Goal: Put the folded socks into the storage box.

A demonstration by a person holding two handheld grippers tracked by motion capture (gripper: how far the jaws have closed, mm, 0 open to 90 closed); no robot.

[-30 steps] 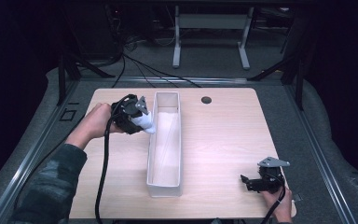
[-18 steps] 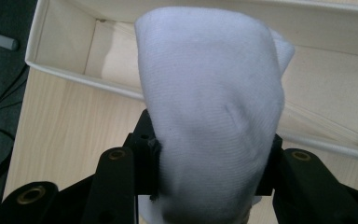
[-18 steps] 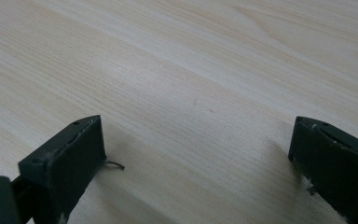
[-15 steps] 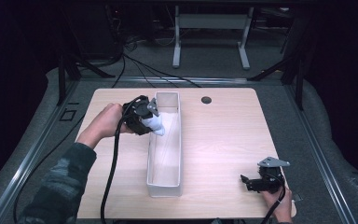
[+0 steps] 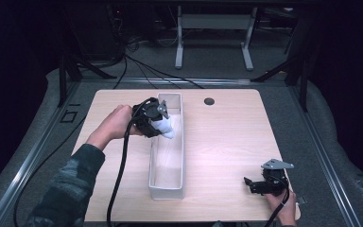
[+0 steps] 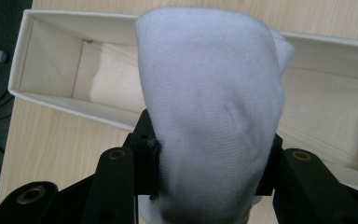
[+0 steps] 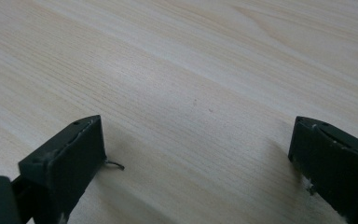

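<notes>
Sock (image 6: 209, 116), just one, clamped in left hand-held gripper (image 5: 158, 124) over the single white bin (image 5: 168, 191); right hand-held gripper (image 5: 257, 185) gapes wide at bench's (image 5: 227, 142) 5 o'clock.

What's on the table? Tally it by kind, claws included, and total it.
White sock: 1, clamped in the left claw
Long white box: 1
Claws: 2, the right claw open over bare table
Total: 4
</notes>
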